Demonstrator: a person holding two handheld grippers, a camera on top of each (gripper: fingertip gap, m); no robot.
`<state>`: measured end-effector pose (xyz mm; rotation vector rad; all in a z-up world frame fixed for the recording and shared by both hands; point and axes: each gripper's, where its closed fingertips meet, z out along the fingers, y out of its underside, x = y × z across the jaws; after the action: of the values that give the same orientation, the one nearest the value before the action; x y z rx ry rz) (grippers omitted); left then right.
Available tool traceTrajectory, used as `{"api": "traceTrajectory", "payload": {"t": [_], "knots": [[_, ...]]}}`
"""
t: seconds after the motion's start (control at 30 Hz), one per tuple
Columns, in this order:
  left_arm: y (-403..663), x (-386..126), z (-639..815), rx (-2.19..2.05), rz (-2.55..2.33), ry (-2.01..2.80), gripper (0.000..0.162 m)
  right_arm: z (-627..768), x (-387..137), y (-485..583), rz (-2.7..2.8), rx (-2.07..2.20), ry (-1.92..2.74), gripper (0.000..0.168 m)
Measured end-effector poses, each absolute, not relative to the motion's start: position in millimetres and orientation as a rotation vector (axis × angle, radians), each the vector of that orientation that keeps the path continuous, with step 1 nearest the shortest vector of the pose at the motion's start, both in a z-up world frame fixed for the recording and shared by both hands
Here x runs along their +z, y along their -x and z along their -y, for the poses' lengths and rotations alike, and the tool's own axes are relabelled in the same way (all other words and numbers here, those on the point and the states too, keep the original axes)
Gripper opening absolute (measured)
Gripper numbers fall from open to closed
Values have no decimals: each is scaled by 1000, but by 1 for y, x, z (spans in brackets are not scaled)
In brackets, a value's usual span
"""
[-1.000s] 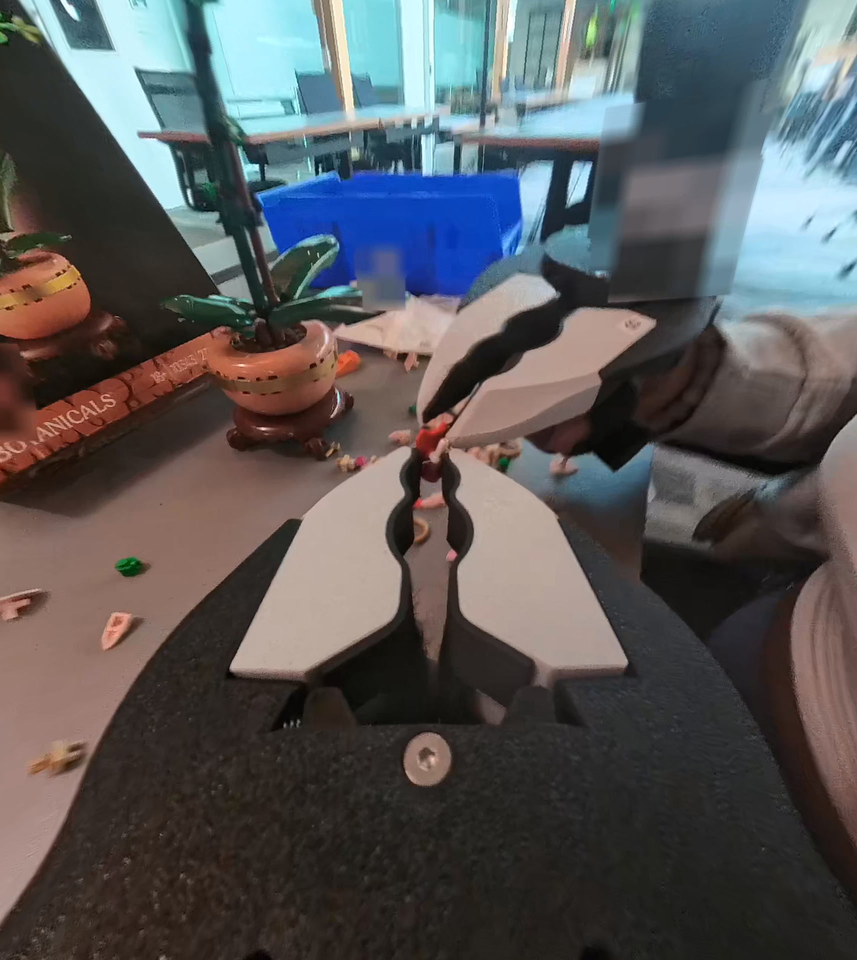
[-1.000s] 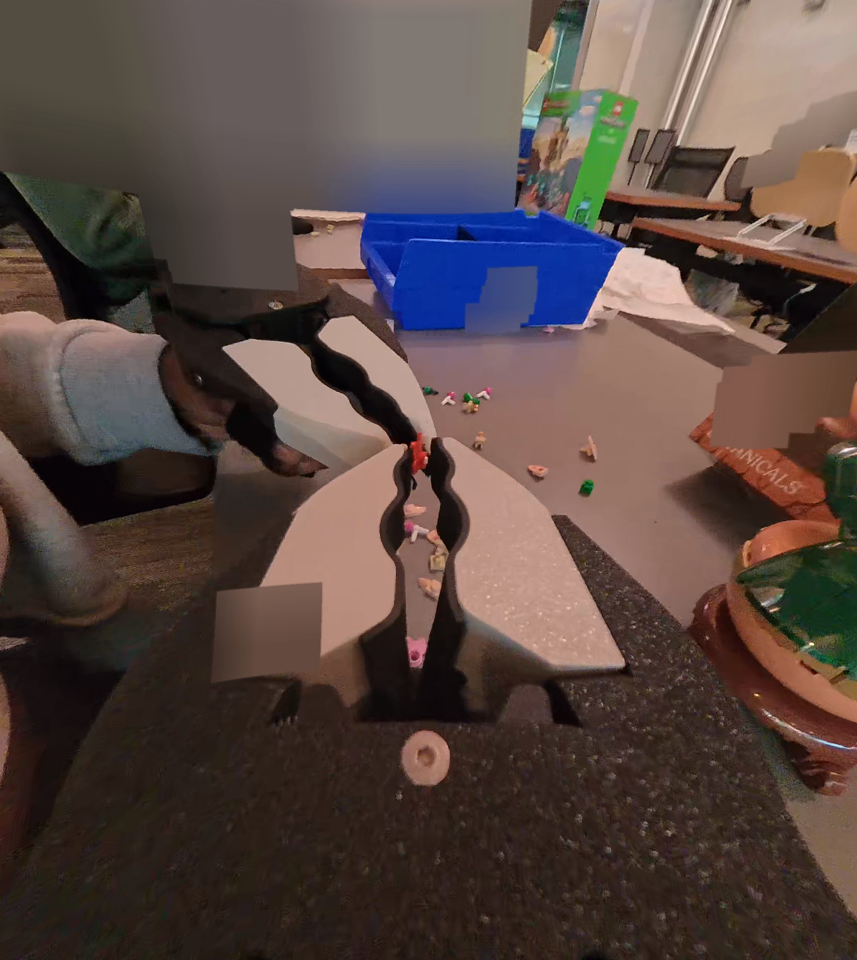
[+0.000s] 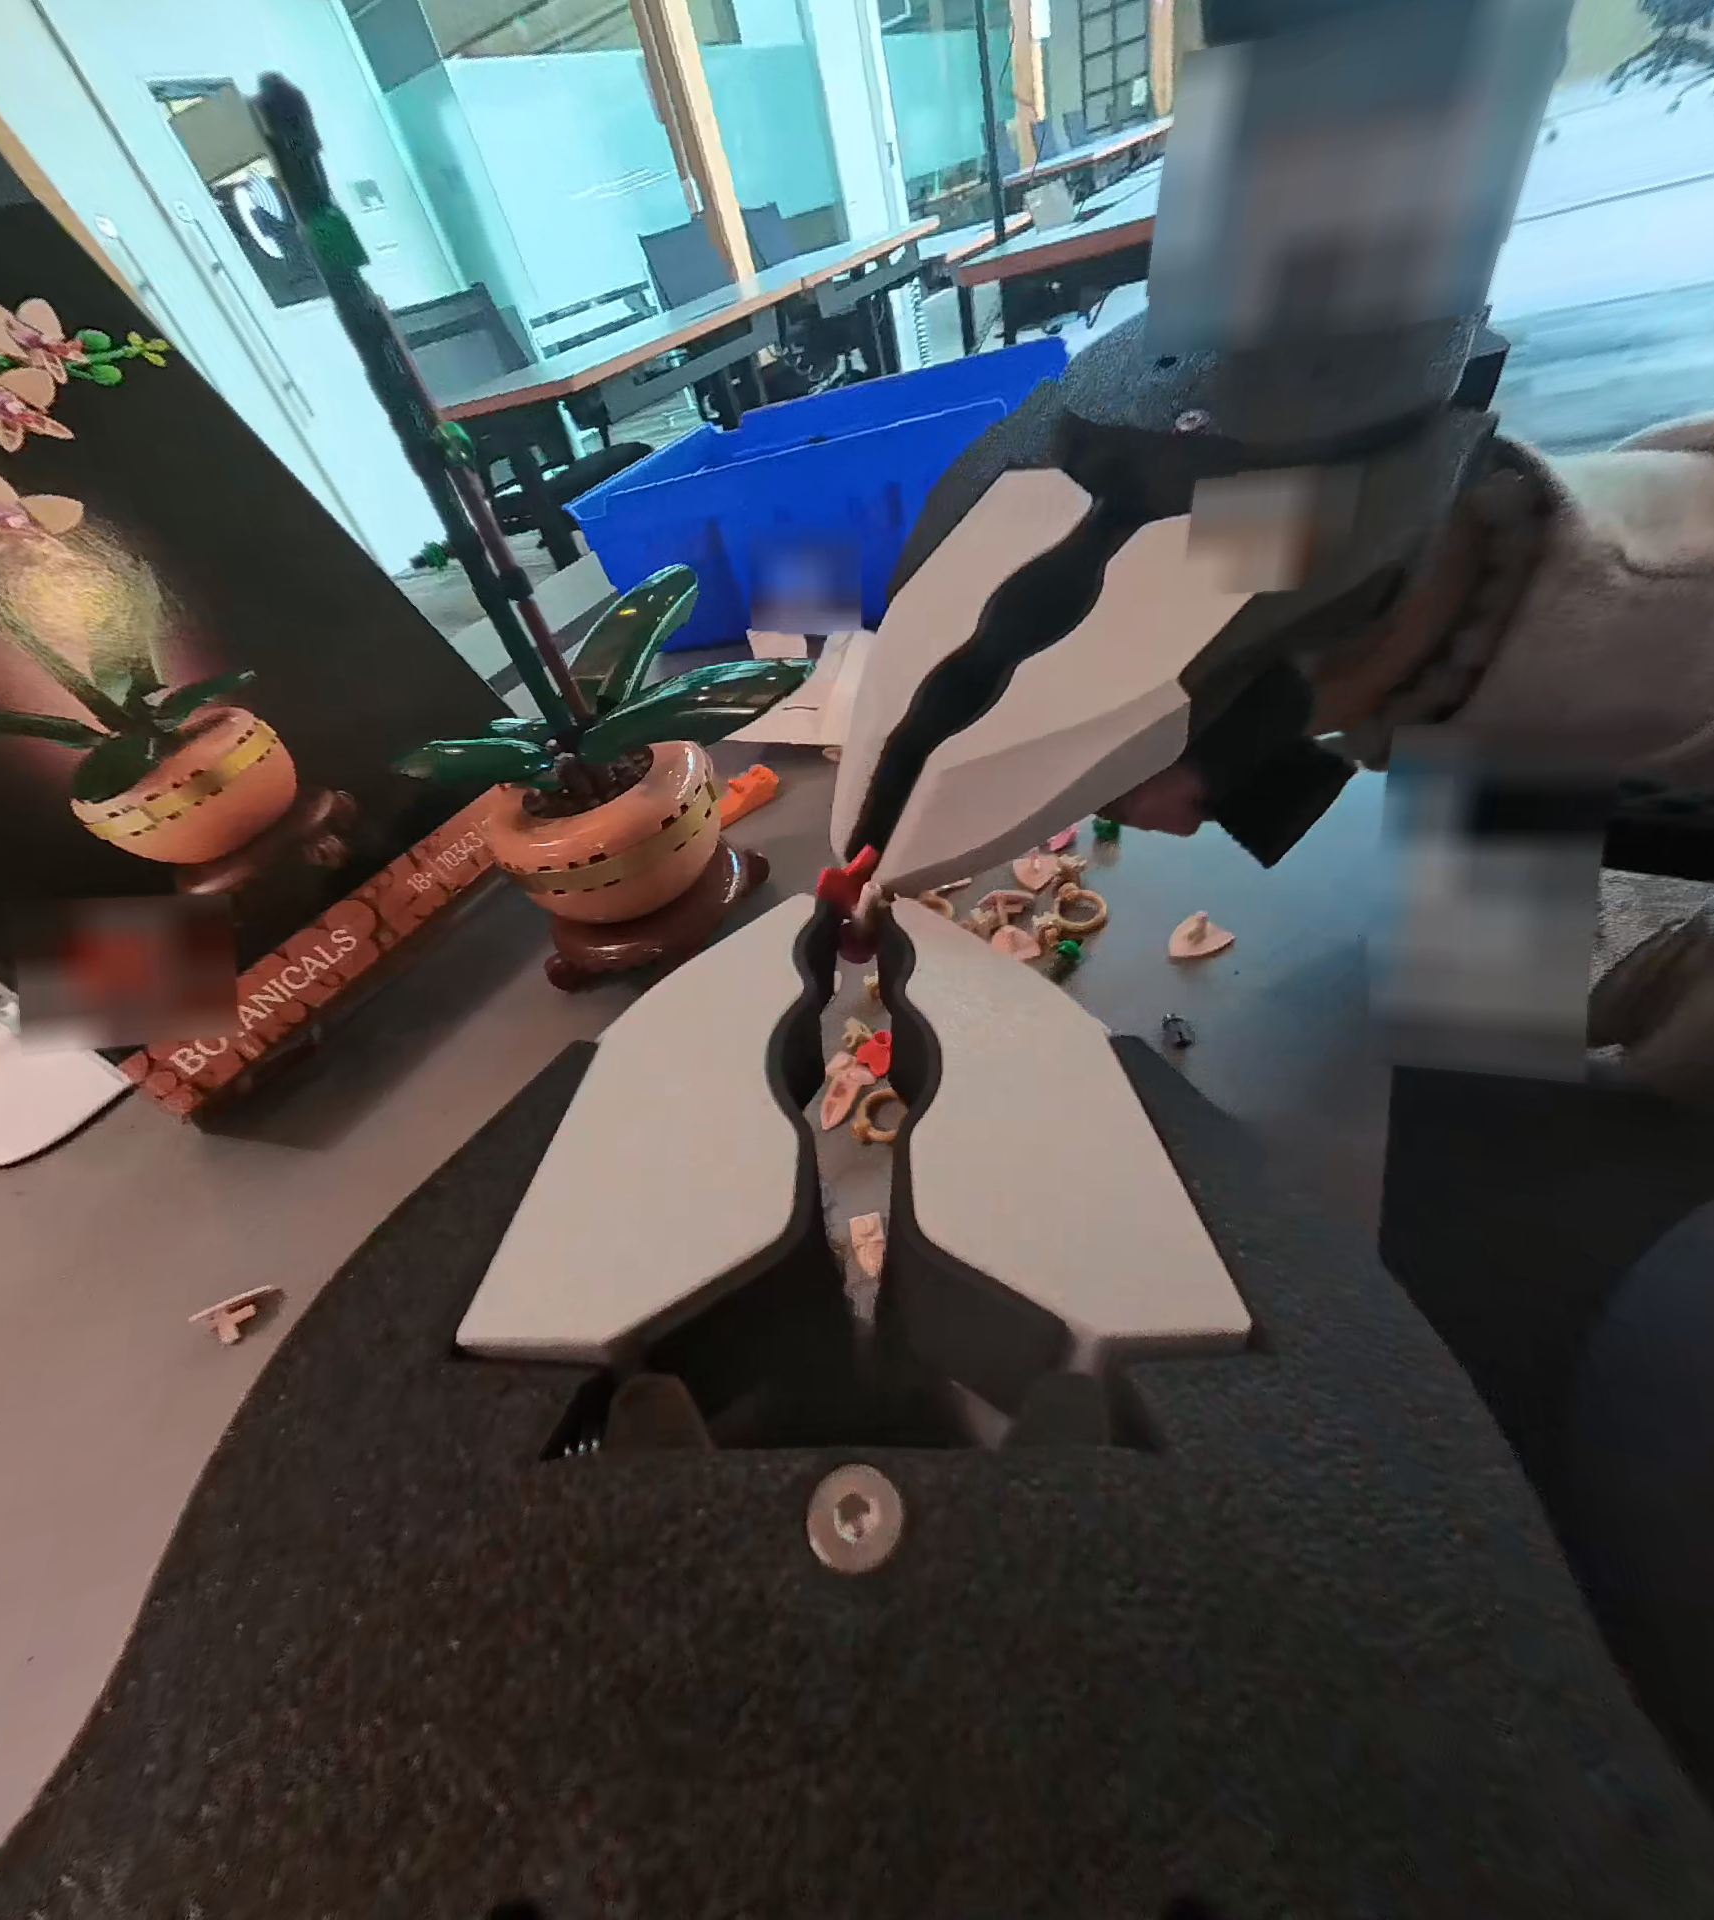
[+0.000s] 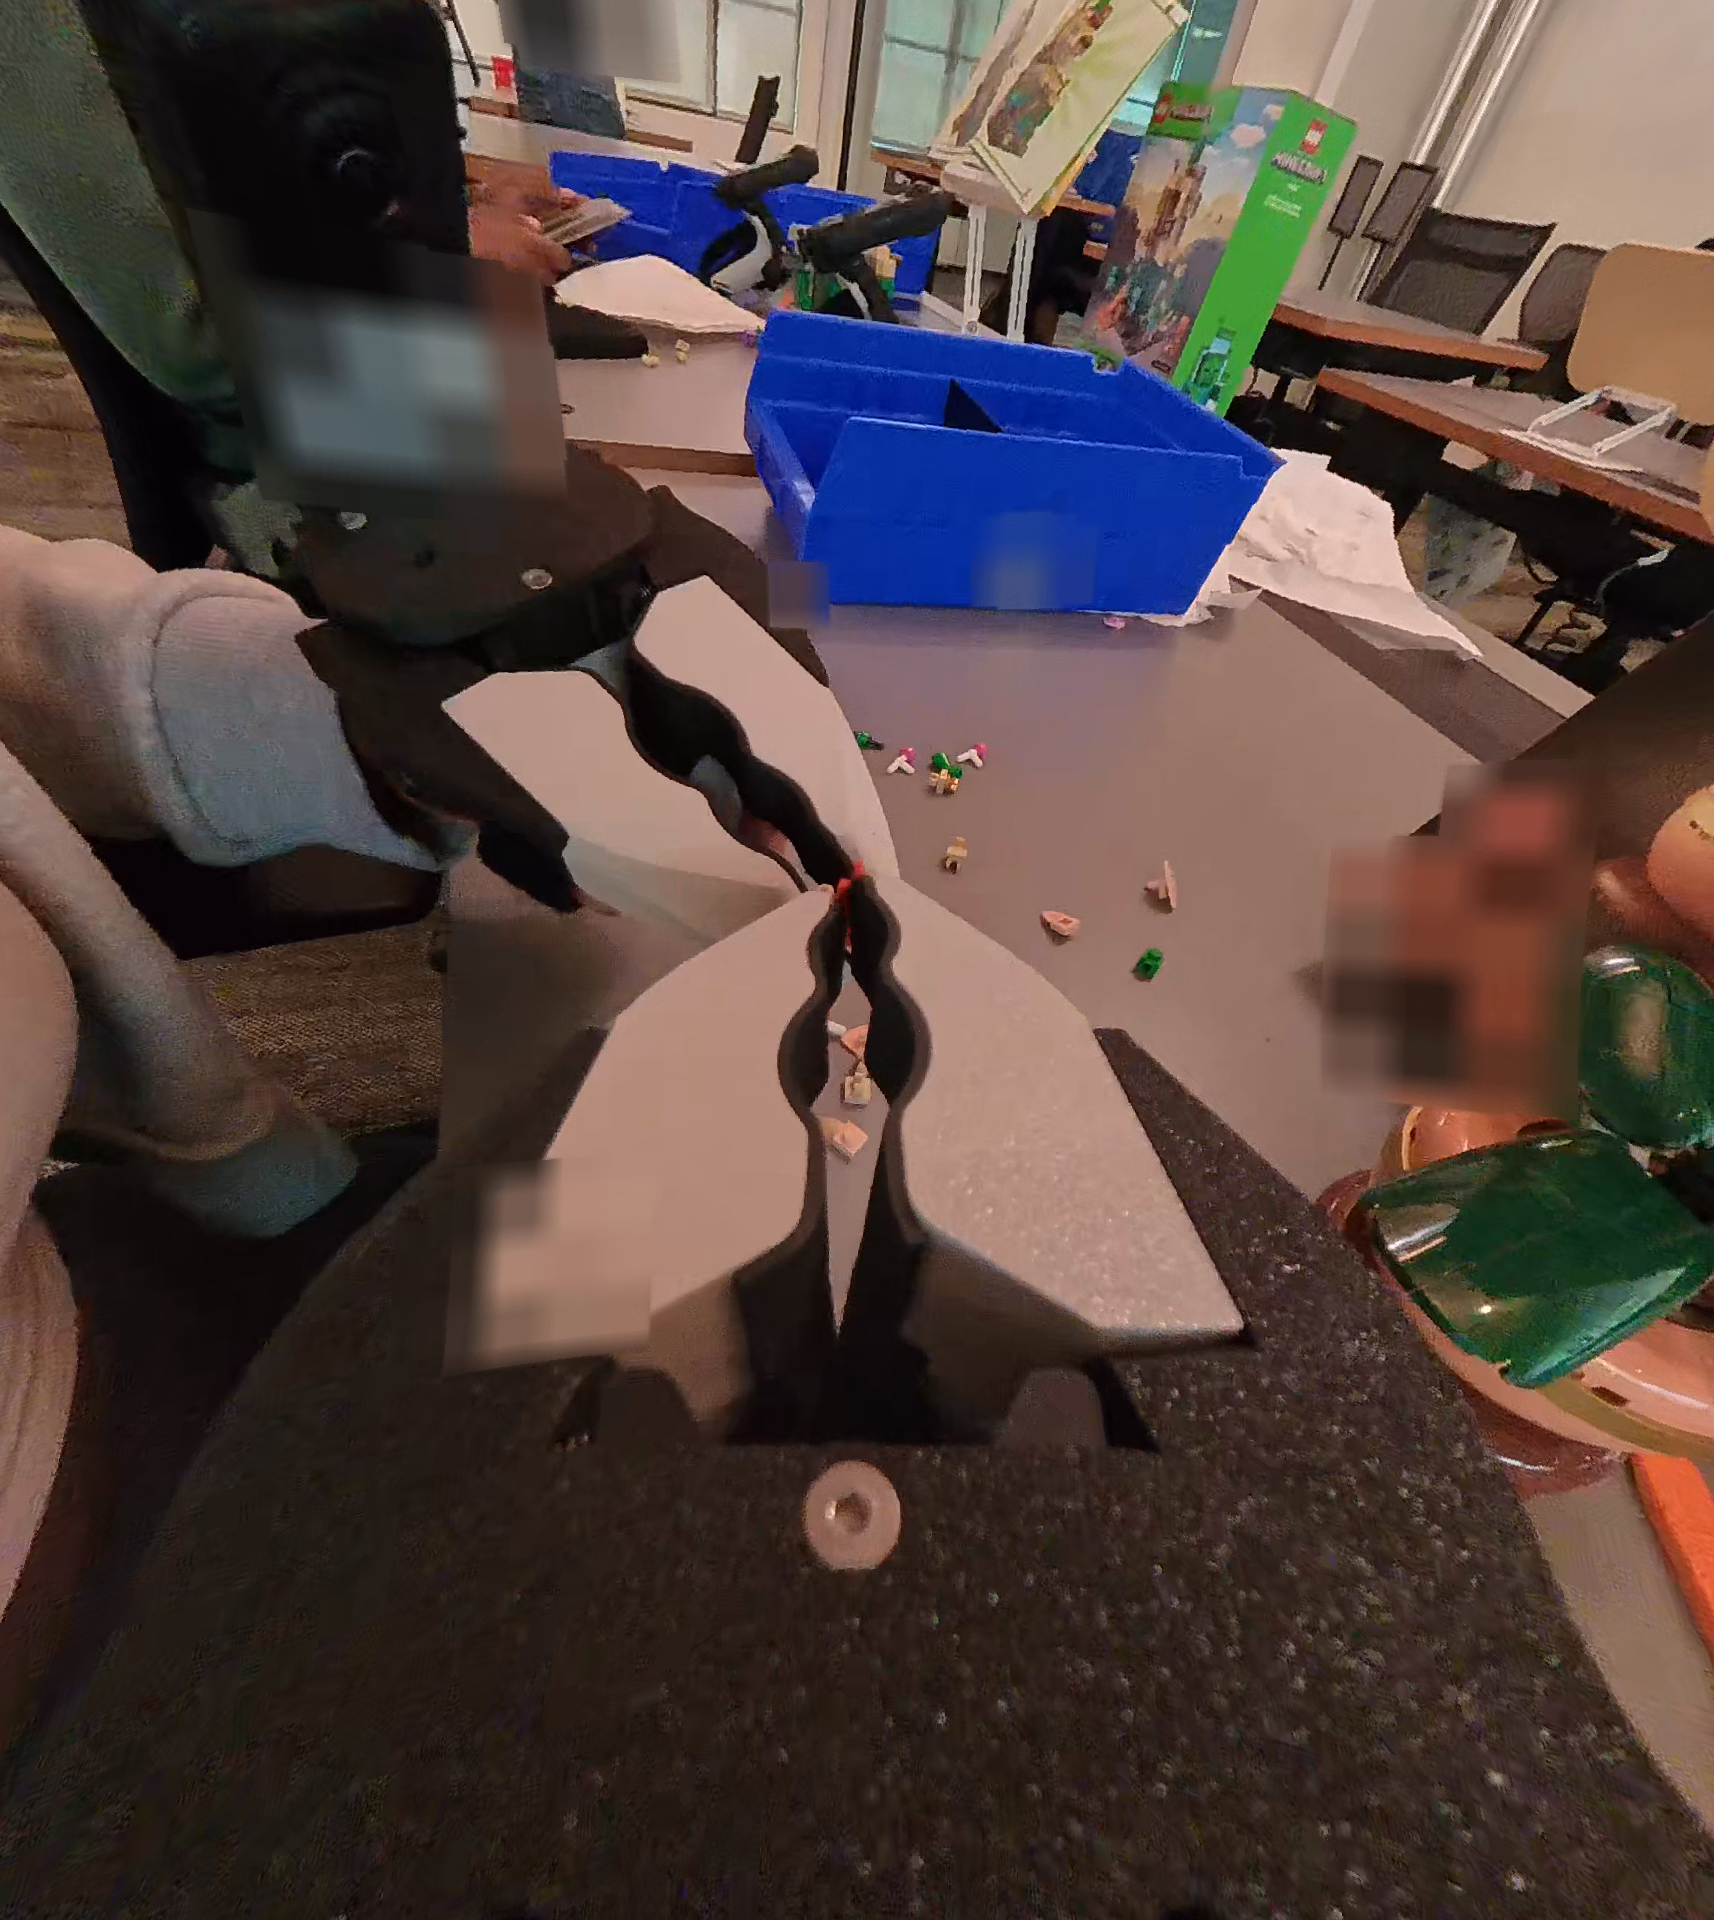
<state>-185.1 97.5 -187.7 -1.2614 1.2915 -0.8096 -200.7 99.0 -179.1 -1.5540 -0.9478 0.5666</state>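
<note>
Left gripper point(image 3: 851, 920): fingers pressed nearly together, tips pinching a small red brick piece point(image 3: 845, 883). Right gripper point(image 3: 863, 850): fingers likewise drawn together, its tips meeting the same red piece from above right. The piece sits between both tip pairs, above the grey table point(image 3: 105, 1299). Loose small bricks point(image 3: 1040, 914) lie scattered just beyond. A brick-built potted plant point(image 3: 614, 831) stands left, its box point(image 3: 157, 644) behind; a blue bin point(image 3: 791, 509) lies farther off.
</note>
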Motion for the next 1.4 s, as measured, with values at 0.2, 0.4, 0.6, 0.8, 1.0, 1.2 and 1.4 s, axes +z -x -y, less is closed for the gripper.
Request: {"api": "traceTrajectory", "payload": {"t": [0.2, 0.4, 0.6, 0.8, 1.0, 1.2, 1.4], "knots": [[182, -196, -102, -549, -1320, 1226, 7, -99, -190, 196, 890, 546, 1651, 1], [178, -211, -107, -400, -1345, 1242, 8, -104, -206, 190, 834, 474, 1743, 1], [175, -216, -106, -394, -1317, 1261, 9, -105, -213, 187, 756, 499, 1792, 0], [175, -213, -110, -404, -1258, 1283, 9, -109, -209, 186, 725, 408, 1760, 0], [174, -198, -112, -493, -1184, 1270, 9, -113, -189, 184, 670, 306, 1582, 0], [178, -189, -110, -767, -1187, 1358, 9, -108, -168, 177, 620, 430, 1408, 0], [174, -179, -93, -879, -1316, 1299, 13, -100, -164, 182, 724, 448, 1330, 0]]}}
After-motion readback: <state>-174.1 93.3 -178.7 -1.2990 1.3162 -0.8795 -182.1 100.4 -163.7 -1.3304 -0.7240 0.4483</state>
